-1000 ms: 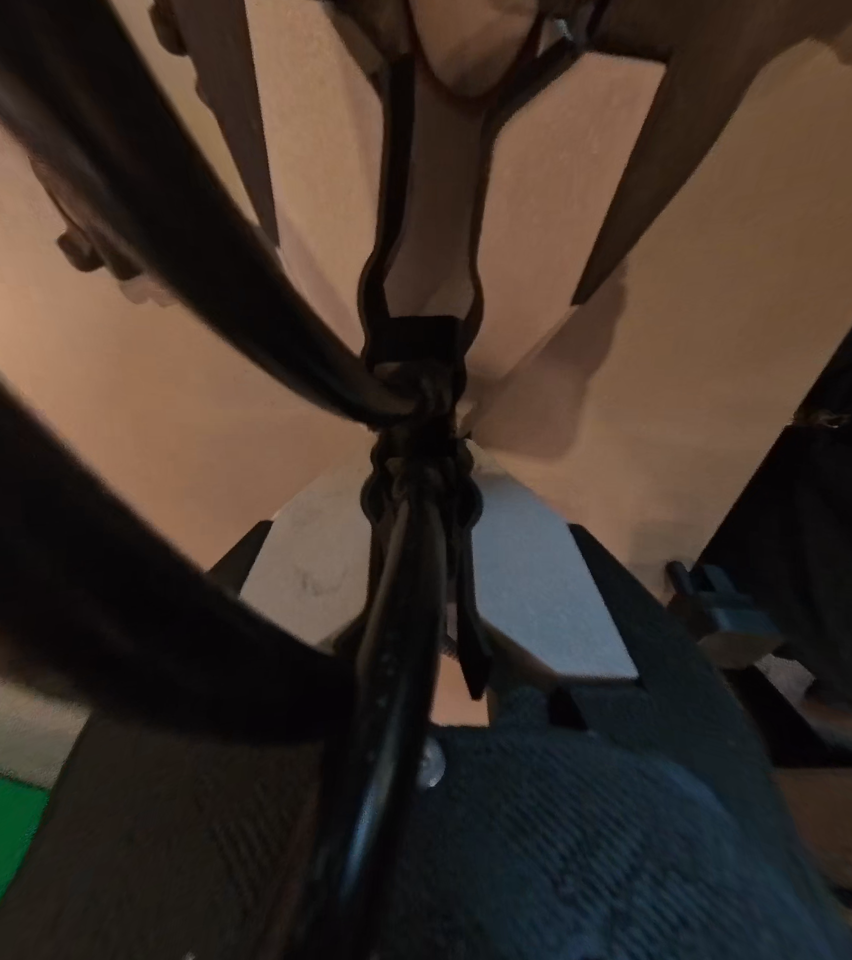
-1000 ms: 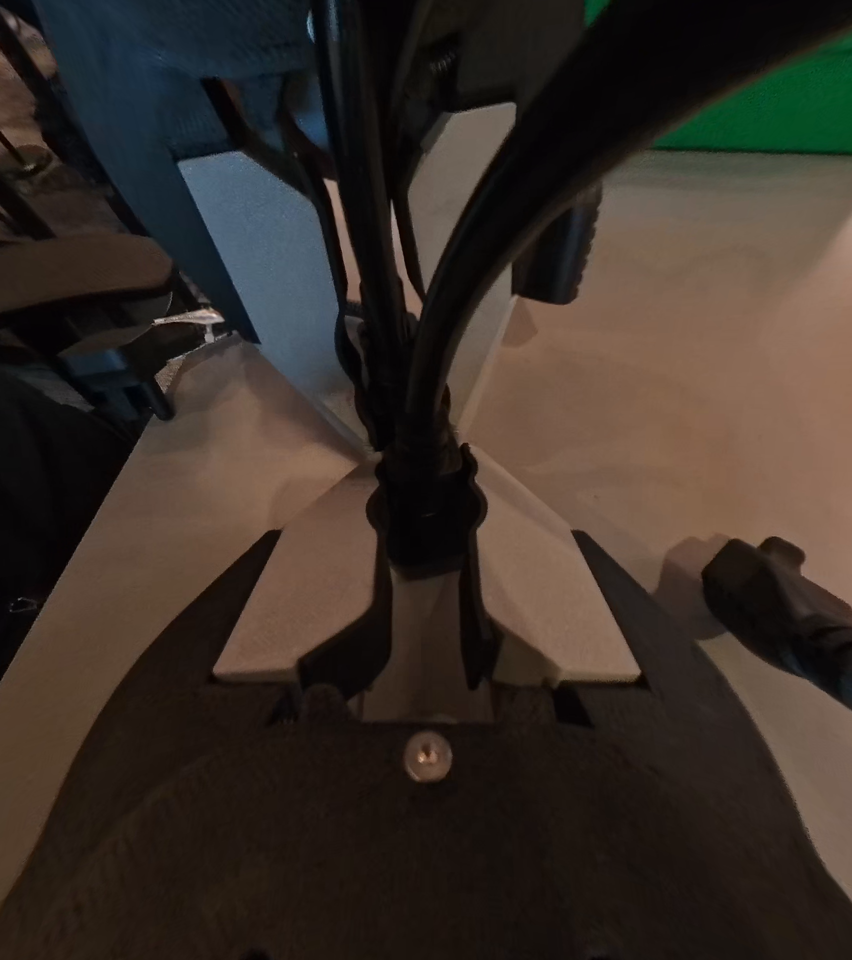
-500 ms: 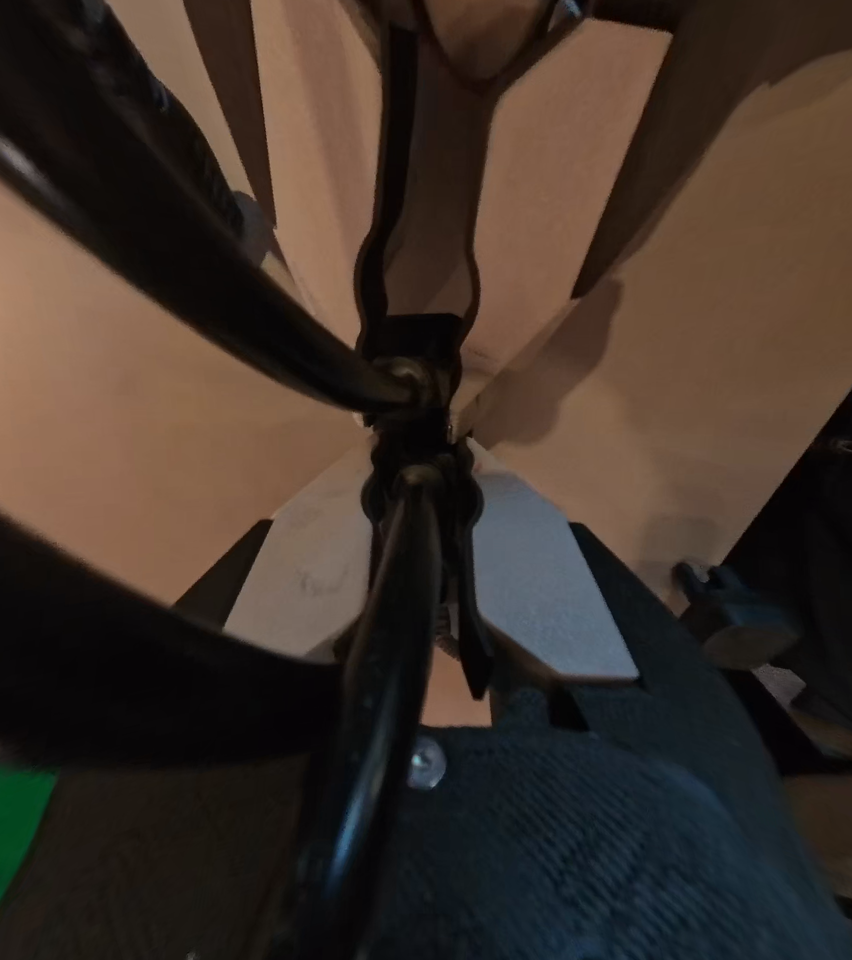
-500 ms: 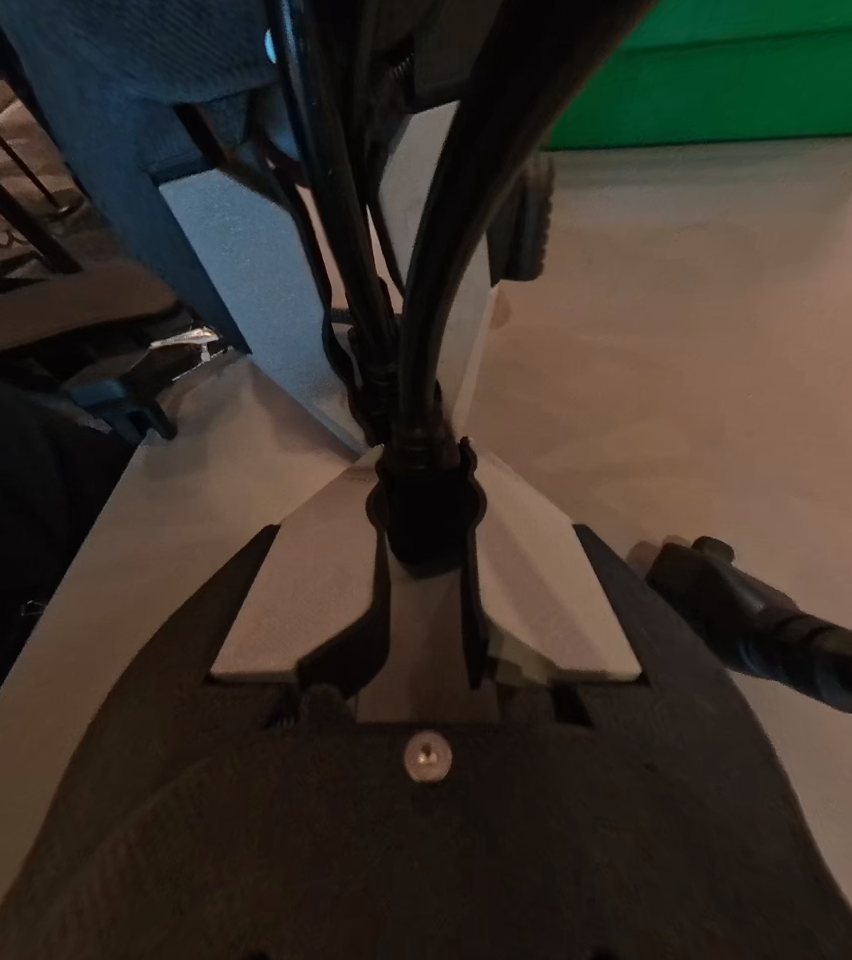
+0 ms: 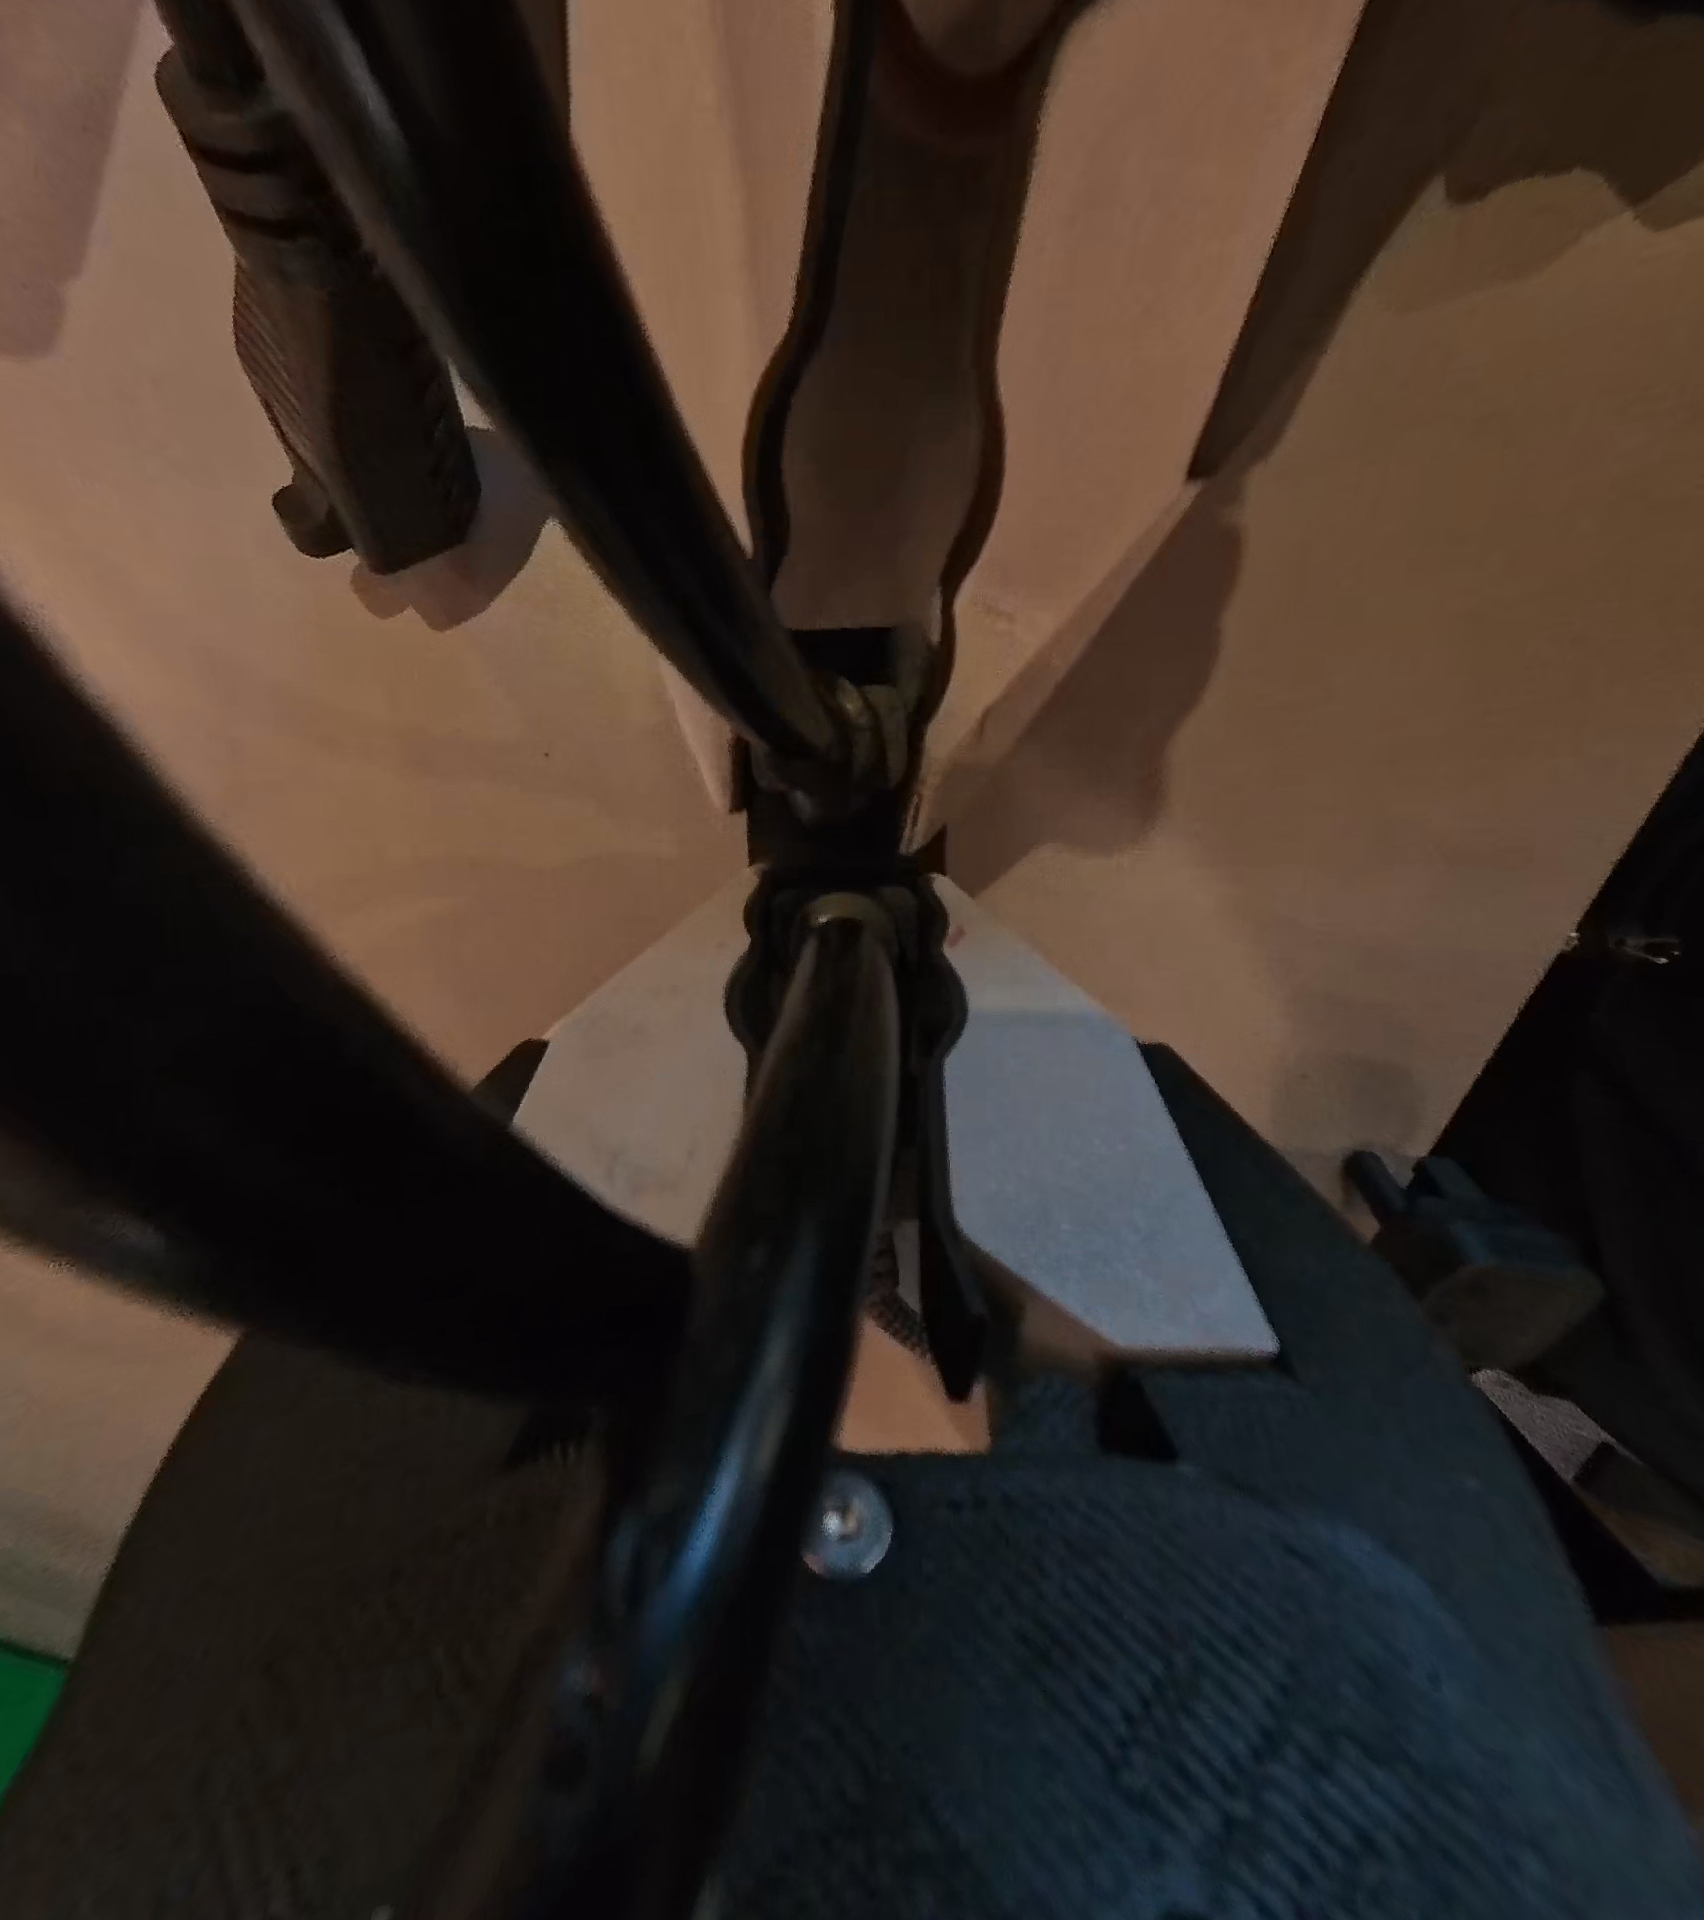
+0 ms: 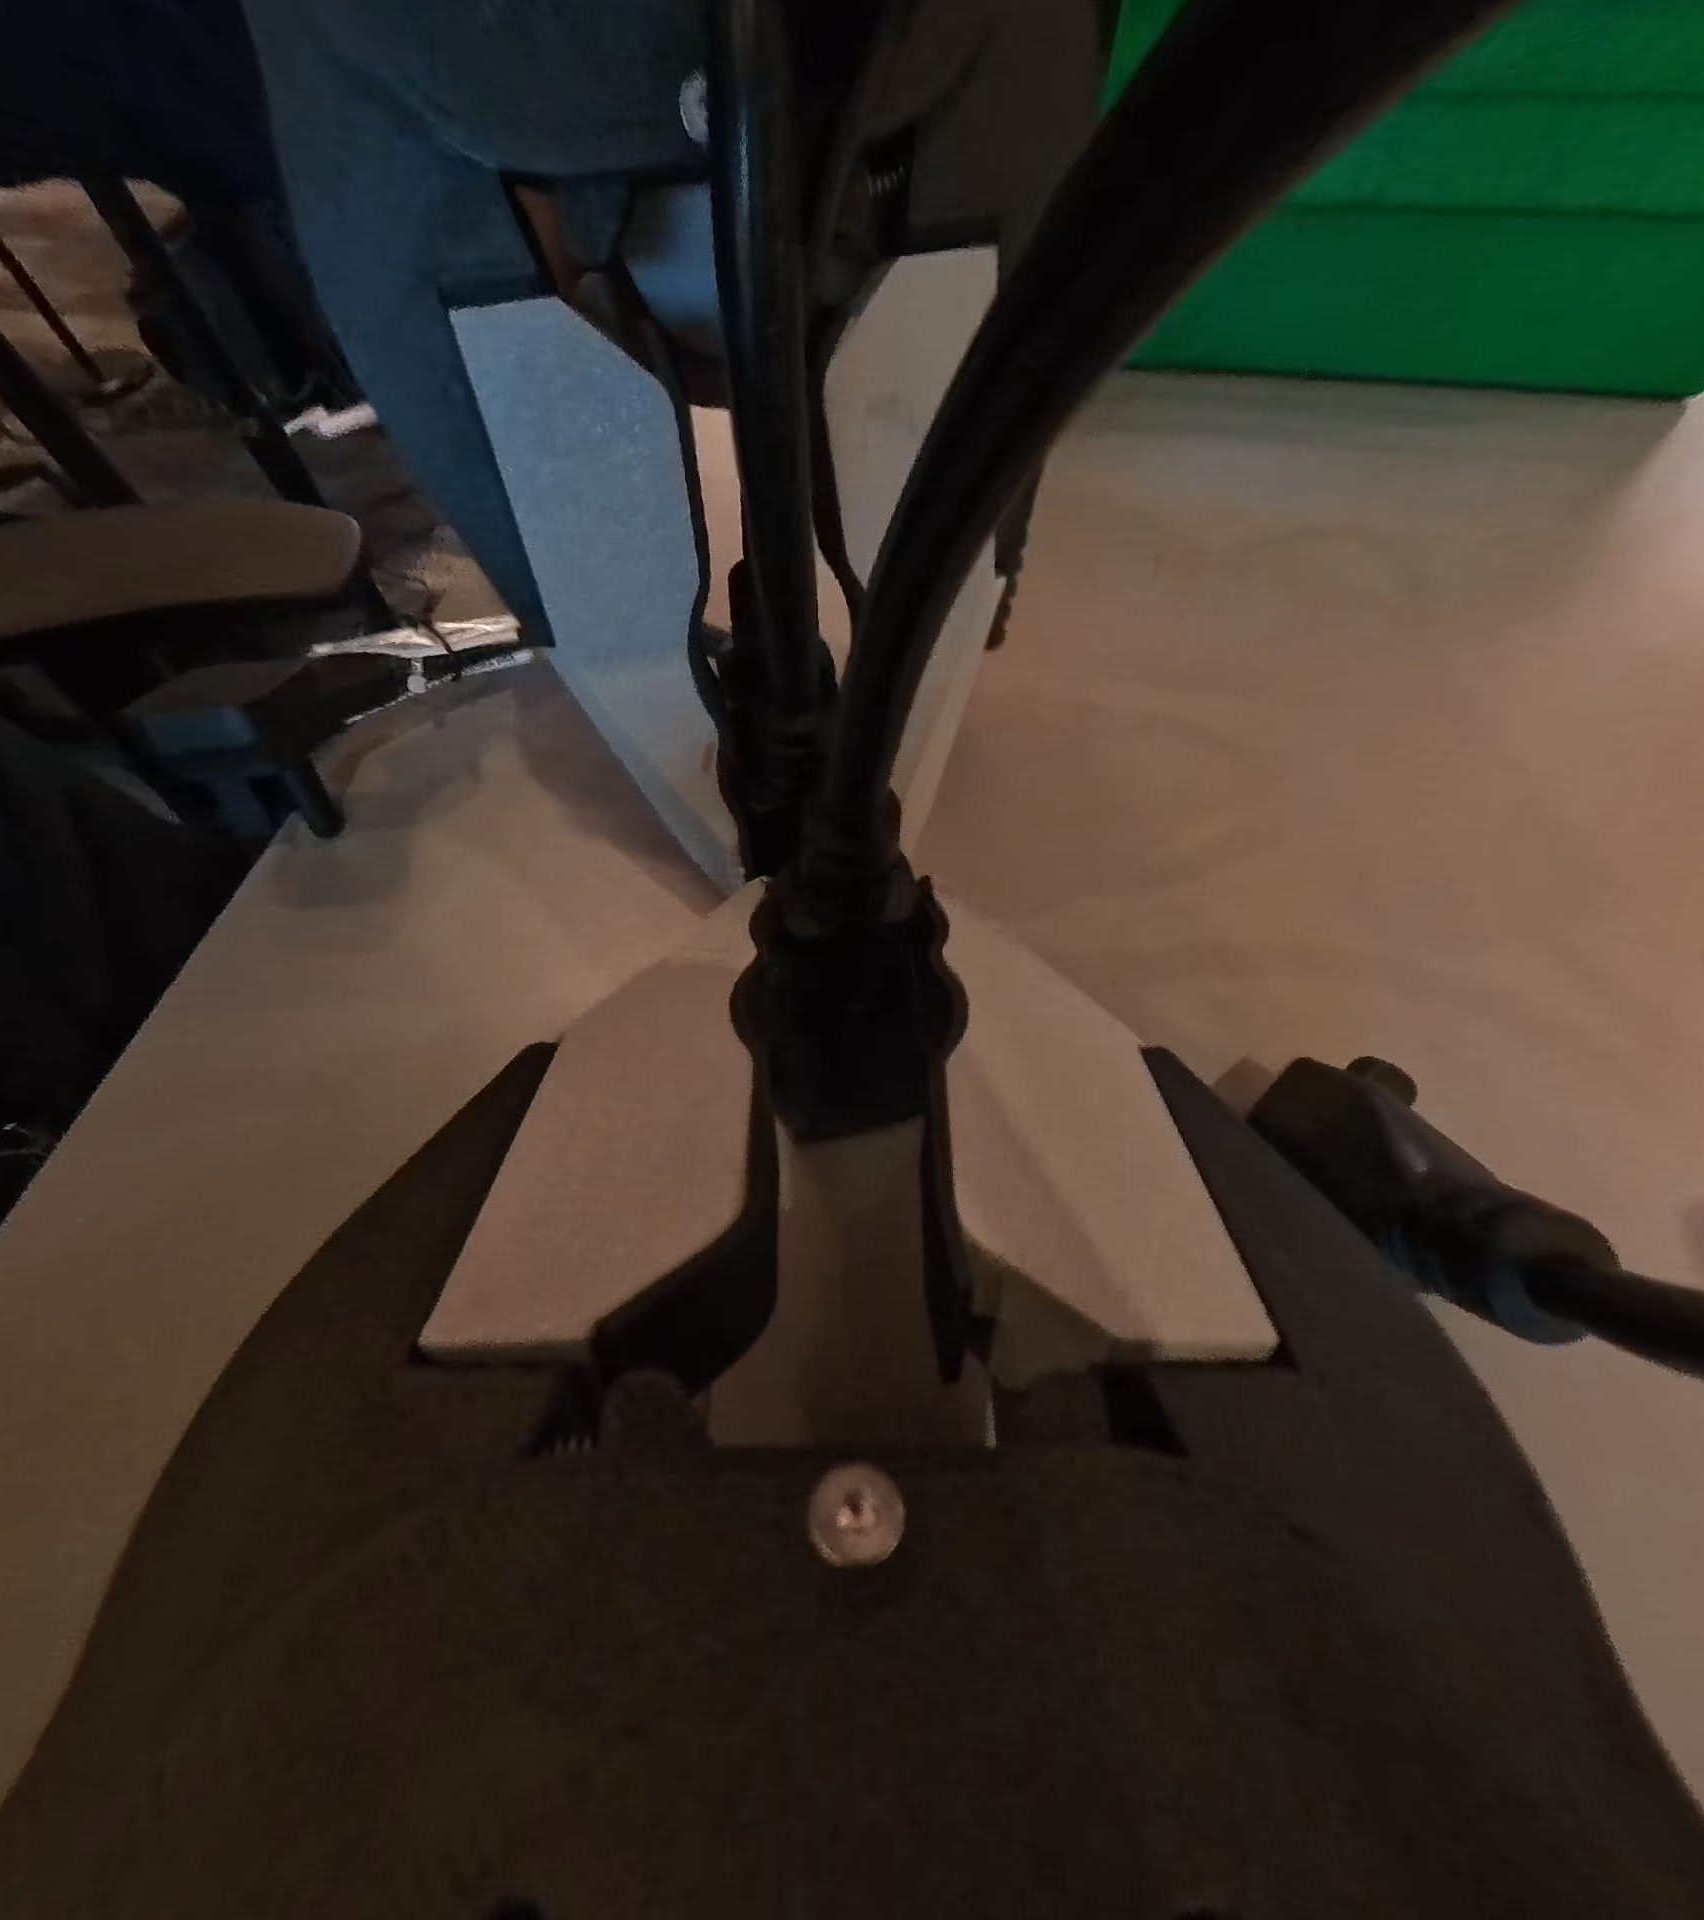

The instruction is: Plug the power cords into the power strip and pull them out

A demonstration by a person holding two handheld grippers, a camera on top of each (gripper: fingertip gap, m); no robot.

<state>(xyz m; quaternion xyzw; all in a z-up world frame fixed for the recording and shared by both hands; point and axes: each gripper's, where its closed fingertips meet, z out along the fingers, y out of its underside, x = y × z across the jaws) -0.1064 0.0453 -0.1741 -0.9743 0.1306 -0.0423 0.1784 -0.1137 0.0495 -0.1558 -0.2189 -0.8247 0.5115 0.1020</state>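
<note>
My two grippers meet tip to tip over the pale table (image 6: 1347, 727). My left gripper (image 5: 843, 935) is shut on the end of a black power cord (image 5: 796, 1195) that runs back over its body. It also shows in the right wrist view (image 6: 775, 748). My right gripper (image 6: 848, 935) is shut on a black plug (image 6: 848, 1039), and its cord (image 6: 983, 468) arcs up and to the right. It shows opposite in the left wrist view (image 5: 848, 727). The two held ends touch or nearly touch. No power strip is in view.
A loose black plug (image 6: 1367, 1153) lies on the table beside my right gripper; it shows in the left wrist view (image 5: 349, 416). Another plug (image 5: 1450, 1236) sits near the table edge. A chair (image 6: 152, 561) stands beyond that edge. A green surface (image 6: 1450, 208) is behind. My left and right fingertips are right by each other.
Both grippers keep their grips, still tip to tip. The pair has shifted over the table: the loose plug has come into the left wrist view and sits closer to my right gripper.
</note>
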